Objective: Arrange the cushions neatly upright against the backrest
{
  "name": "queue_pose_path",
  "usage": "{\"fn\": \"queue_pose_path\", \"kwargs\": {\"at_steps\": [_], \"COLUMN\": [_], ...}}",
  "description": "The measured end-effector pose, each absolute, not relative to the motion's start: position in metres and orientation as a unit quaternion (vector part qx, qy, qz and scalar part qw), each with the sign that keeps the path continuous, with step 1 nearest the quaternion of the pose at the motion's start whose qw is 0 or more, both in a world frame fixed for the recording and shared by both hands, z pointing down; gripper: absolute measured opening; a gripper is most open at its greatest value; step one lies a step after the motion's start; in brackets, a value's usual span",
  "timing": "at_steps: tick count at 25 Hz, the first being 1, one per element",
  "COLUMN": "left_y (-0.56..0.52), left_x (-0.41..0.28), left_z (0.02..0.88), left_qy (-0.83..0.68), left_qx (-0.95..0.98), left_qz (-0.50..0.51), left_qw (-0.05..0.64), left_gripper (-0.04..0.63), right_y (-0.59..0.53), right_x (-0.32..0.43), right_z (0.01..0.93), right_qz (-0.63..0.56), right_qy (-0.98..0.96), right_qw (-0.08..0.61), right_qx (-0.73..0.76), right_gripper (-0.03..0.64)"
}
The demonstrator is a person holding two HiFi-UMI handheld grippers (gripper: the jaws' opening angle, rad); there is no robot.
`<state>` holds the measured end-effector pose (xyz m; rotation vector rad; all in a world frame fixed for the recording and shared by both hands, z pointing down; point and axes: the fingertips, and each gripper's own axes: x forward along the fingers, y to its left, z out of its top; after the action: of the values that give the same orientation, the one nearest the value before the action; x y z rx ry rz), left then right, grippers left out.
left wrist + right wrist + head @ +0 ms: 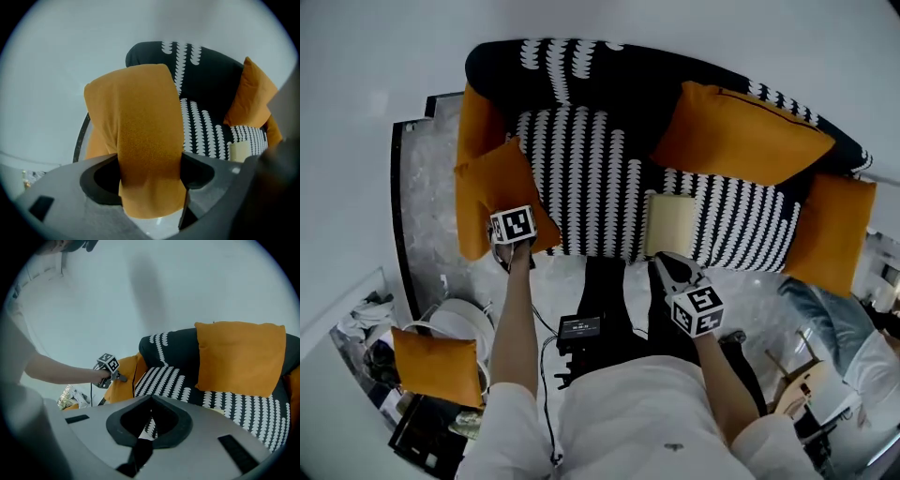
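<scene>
Bare sofa seat (pixel 581 178) lies between held cushion (pixel 492 192) and upright cushion (pixel 736 136).

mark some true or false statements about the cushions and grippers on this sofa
1. The left gripper is clamped on an orange cushion. True.
2. The right gripper holds the cream item. False: its jaws are shut on nothing, and the cream item lies on the sofa seat.
3. A second orange cushion leans against the backrest. True.
4. The sofa is plain grey. False: it is black with a white pattern.
5. A third orange cushion sits off the sofa, at the lower left of the head view. True.
</scene>
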<state>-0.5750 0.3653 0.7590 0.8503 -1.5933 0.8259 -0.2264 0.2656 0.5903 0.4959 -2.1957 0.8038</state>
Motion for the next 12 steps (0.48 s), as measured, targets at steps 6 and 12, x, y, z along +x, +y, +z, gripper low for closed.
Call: {"fn": "queue_pose_path", "kwargs": {"at_steps": [6, 12], "left_y": [0.326, 0.244], "left_x": [-0.588, -0.55], "left_z": [0.734, 0.67], "left_qy": [-0.644, -0.607], "left_qx": [0.43, 0.526], "left_qz": [0.429, 0.481], "left_qw": [0.465, 0.351], "left_gripper": [0.362, 0.364], "right_y": [0.262, 0.225], "right_x": [-0.238, -0.224], "right_z": [0.573, 0.544], "right_qz": [0.305, 0.285], "right_qy": [-0.854, -0.86], "right_qw": [0.358, 0.321], "right_qx": [0.224, 0.277], "right_gripper": [0.009, 0.009]}}
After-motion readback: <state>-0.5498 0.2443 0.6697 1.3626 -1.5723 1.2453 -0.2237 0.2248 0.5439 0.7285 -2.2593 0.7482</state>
